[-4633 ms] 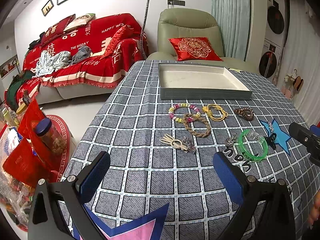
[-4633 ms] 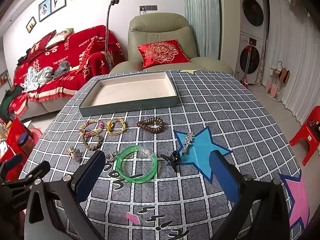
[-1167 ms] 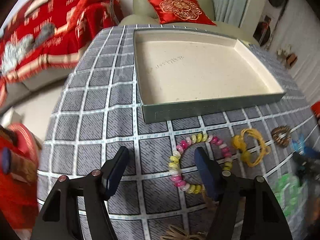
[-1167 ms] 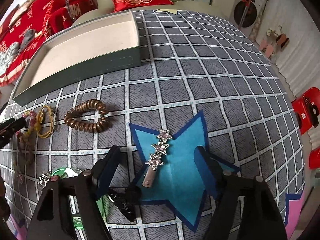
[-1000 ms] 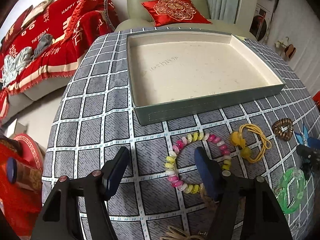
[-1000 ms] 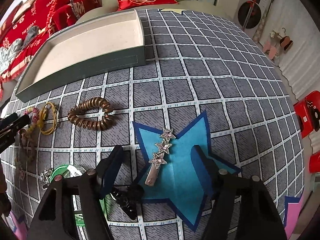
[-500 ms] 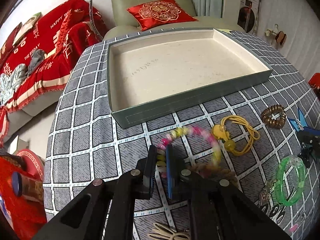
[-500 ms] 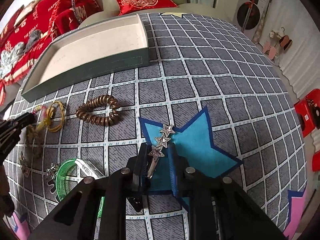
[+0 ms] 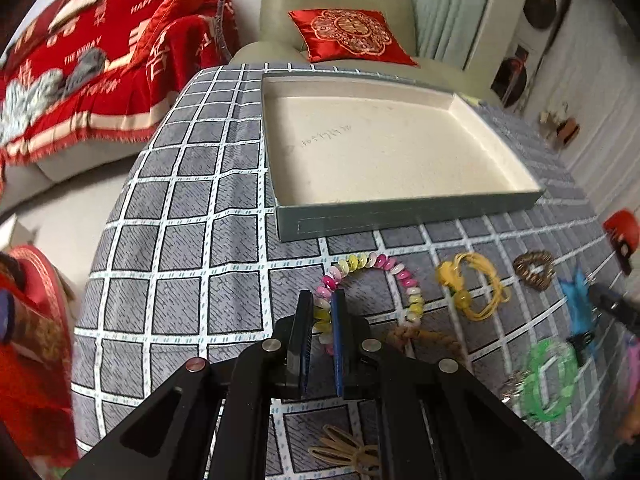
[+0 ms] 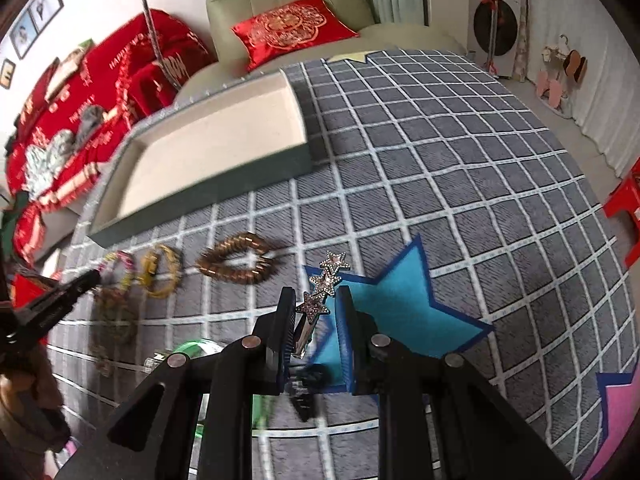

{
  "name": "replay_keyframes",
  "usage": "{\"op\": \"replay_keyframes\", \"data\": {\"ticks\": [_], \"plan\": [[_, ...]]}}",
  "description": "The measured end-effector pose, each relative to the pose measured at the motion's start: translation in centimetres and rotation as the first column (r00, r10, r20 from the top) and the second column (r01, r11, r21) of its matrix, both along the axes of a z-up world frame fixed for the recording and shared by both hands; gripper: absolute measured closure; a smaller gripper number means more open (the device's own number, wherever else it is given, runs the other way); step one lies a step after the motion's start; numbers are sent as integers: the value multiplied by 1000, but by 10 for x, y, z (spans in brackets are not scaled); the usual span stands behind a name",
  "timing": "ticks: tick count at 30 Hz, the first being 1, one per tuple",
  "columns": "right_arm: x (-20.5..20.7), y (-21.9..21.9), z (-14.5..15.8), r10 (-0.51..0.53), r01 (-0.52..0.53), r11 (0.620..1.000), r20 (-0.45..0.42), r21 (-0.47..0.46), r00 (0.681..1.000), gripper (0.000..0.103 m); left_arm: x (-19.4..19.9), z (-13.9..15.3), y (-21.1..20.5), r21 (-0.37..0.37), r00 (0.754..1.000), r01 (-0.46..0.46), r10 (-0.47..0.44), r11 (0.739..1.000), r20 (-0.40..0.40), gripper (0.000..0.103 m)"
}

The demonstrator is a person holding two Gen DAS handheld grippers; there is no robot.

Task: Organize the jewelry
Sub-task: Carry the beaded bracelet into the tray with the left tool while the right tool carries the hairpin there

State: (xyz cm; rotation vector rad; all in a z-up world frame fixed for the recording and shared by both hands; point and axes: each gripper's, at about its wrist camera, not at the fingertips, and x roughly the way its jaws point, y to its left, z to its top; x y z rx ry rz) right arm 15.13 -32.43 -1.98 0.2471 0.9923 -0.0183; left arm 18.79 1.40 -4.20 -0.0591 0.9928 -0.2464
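Star clip (image 10: 323,285) now raised, pointing tray-ward (image 10: 224,184)

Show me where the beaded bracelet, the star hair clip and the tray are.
beaded bracelet (image 9: 403,277), left wrist view, on the pink and white beads of its far right arc.
star hair clip (image 10: 325,281), right wrist view, on the middle star.
tray (image 9: 400,220), left wrist view, on its near green outer wall.
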Motion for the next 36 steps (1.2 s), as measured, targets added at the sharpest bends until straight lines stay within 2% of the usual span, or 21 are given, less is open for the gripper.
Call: {"op": "replay_keyframes", "data": {"ticks": [7, 14, 20, 25, 30, 33, 36], "plan": [[2, 4, 18, 20, -25, 995, 49, 92, 999, 81, 0, 18, 2, -100, 1000, 8, -6, 995, 24, 78], [18, 1, 36, 35, -47, 986, 81, 159, 996, 81, 6, 46, -3, -116, 996, 48, -39, 992, 80, 78], [45, 2, 57, 58, -75, 985, 112, 155, 992, 81, 31, 69, -9, -107, 991, 77, -64, 991, 121, 78], [84, 14, 74, 103, -121, 983, 131, 137, 986, 81, 62, 79, -12, -89, 990, 64, -52, 994, 134, 78], [131, 32, 79, 151, -164, 981, 126, 103, 981, 81, 95, 82, -18, -90, 990, 38, -26, 995, 140, 78], [160, 39, 72, 156, -168, 980, 113, 103, 981, 81, 114, 73, -25, -82, 992, 12, -2, 997, 124, 78], [189, 45, 60, 158, -167, 981, 95, 100, 983, 81, 133, 58, -35, -43, 995, -11, 15, 999, 95, 78]]}}
